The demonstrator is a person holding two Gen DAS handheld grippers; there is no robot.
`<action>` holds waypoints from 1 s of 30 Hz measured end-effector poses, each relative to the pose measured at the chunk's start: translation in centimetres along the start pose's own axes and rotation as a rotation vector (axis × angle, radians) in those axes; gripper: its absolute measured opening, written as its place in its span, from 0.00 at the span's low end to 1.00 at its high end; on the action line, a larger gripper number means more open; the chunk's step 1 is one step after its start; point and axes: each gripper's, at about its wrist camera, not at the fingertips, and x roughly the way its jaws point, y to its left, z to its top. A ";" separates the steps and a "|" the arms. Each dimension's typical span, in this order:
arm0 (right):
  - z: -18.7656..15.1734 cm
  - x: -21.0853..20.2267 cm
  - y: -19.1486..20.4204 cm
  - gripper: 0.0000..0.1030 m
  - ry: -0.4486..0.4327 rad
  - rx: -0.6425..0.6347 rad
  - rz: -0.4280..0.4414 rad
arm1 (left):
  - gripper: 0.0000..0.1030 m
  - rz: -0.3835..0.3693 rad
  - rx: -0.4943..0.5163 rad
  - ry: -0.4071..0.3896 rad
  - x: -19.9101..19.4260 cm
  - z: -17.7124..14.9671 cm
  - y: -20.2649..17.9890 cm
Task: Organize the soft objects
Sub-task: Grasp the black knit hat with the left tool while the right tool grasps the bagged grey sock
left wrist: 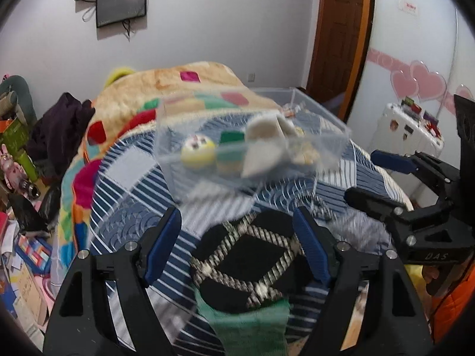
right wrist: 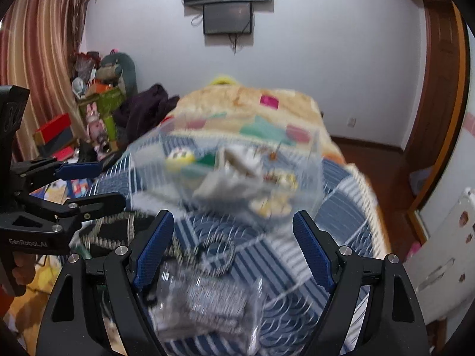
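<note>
A black sock with a white diamond pattern and green cuff [left wrist: 246,270] lies on the blue striped bed [left wrist: 124,184], between the open fingers of my left gripper [left wrist: 237,243]. A clear plastic box [left wrist: 252,136] farther back holds several soft items, white, yellow and green. My right gripper [right wrist: 233,246] is open above a grey knitted item in a clear bag [right wrist: 207,299]. The box [right wrist: 231,166] shows blurred ahead of it. The patterned sock [right wrist: 118,231] lies to its left. Each gripper shows in the other's view, my right [left wrist: 383,178] and my left [right wrist: 89,184], both open.
A colourful patchwork blanket [left wrist: 166,83] covers the far end of the bed. Dark clothing [left wrist: 59,124] and clutter lie at the left. A white suitcase [left wrist: 409,130] stands right of the bed, near a wooden door [left wrist: 341,35].
</note>
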 end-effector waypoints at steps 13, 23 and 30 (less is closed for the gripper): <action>-4.7 1.6 -0.9 0.78 0.153 0.090 0.065 | 0.74 -0.037 -0.102 0.047 2.4 -2.5 0.7; -6.0 0.5 -2.2 0.50 0.153 0.129 0.103 | 0.40 -0.029 -0.098 0.025 1.8 -2.2 1.0; -5.1 -0.9 -2.4 0.46 0.113 0.117 0.070 | 0.32 -0.027 -0.076 -0.027 -0.1 -1.4 0.7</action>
